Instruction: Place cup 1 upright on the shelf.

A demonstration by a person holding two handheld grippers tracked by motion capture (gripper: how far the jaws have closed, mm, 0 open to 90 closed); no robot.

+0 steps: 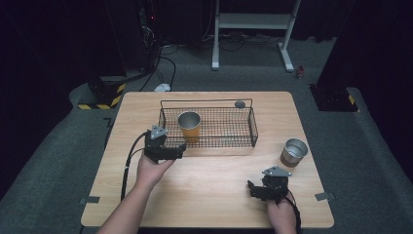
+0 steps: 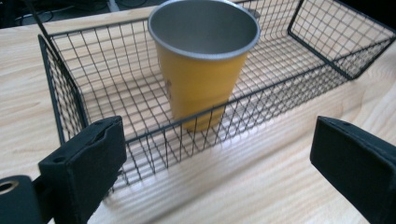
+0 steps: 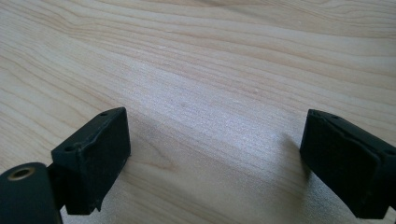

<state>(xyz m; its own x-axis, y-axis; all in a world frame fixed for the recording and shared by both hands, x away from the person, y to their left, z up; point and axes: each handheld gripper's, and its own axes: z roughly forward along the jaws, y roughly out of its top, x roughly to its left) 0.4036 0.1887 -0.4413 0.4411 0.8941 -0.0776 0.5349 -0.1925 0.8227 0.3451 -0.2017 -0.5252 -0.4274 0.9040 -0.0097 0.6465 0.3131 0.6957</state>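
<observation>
An orange cup with a steel inside stands upright in the left part of a black wire basket. In the left gripper view the orange cup rises behind the basket's near wall. My left gripper hovers just outside that wall, front left of the cup, with its jaws wide apart and nothing between them. A second steel cup stands on the table to the right of the basket. My right gripper rests low over bare wood near the front right, open and holding nothing.
The wooden table has free room in front of the basket and between my hands. A small dark round object lies behind the basket's far rim. Grey floor, cables and a white stand frame lie beyond the table.
</observation>
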